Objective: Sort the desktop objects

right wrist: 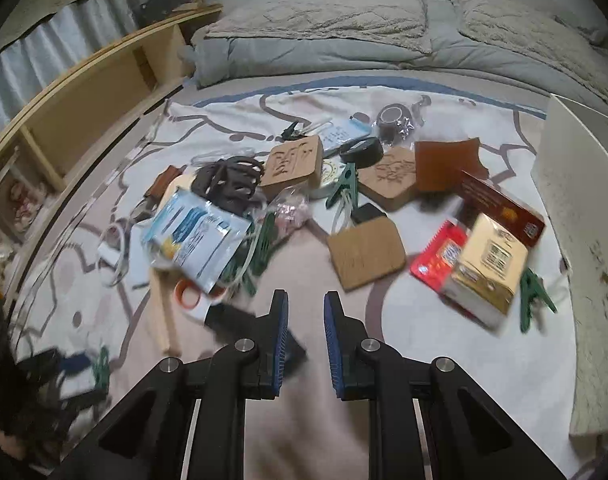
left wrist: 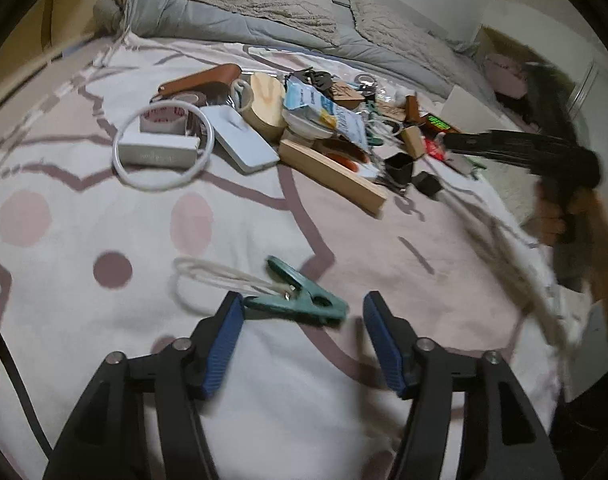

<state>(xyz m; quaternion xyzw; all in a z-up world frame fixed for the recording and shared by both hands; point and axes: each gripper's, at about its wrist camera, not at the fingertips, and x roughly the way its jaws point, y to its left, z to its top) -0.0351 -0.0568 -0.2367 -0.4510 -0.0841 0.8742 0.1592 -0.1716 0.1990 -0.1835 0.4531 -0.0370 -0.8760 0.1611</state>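
Note:
A teal clothes peg [left wrist: 300,298] with a white cord loop [left wrist: 208,280] lies on the pink and white blanket [left wrist: 104,340], just ahead of my left gripper [left wrist: 300,308], which is open and empty with the peg between its fingertips' line. A heap of desktop objects lies further back: tape roll [left wrist: 166,118], white box [left wrist: 158,152], wooden strip [left wrist: 332,170], blue packet [left wrist: 324,112]. My right gripper [right wrist: 304,308] is partly open and empty, above the blanket, in front of a cork square [right wrist: 366,256]. The right gripper also shows in the left wrist view [left wrist: 504,144], blurred.
Grey folded duvet [right wrist: 344,40] lies behind the heap. A wooden shelf [right wrist: 84,92] runs along the left. A white box wall [right wrist: 580,208] stands at the right. A cream carton [right wrist: 488,272], red packet [right wrist: 436,256] and green peg [right wrist: 534,292] lie at right.

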